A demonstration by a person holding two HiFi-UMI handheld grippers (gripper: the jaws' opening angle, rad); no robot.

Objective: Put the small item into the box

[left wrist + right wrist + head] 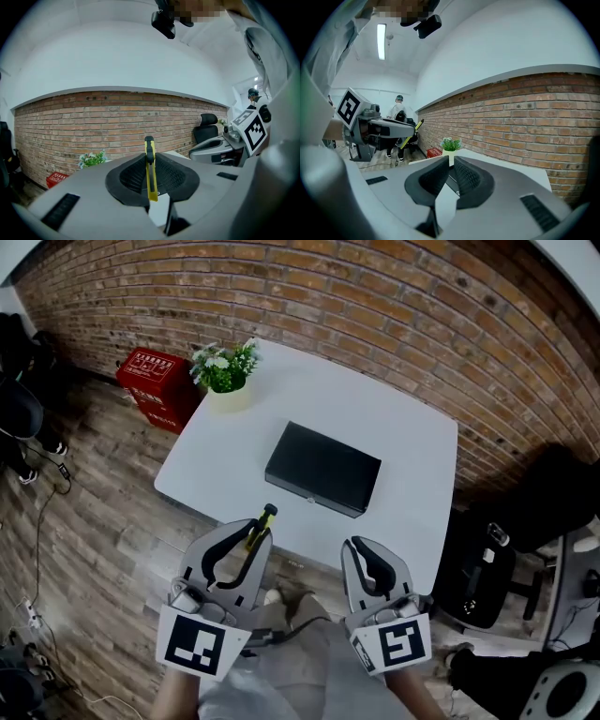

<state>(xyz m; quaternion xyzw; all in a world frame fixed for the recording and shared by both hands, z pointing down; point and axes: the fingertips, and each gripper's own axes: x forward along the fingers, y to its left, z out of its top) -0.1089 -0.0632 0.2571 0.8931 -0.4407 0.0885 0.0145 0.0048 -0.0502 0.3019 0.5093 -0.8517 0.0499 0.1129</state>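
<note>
A closed black box (323, 470) lies flat in the middle of the white table (412, 456). My left gripper (253, 532) hovers just off the table's near edge, shut on a yellow utility knife (263, 523) whose black tip points toward the box. In the left gripper view the knife (150, 173) stands upright, pinched between the ribbed pads. My right gripper (362, 547) hangs beside it to the right, short of the table, its jaws closed together with nothing between them. In the right gripper view the left gripper (377, 127) with the knife (414, 129) shows at the left.
A potted plant (225, 371) stands on the table's far left corner. A red crate (155, 385) sits on the wooden floor beside it, against the brick wall. A black office chair (525, 521) and bags are to the right of the table.
</note>
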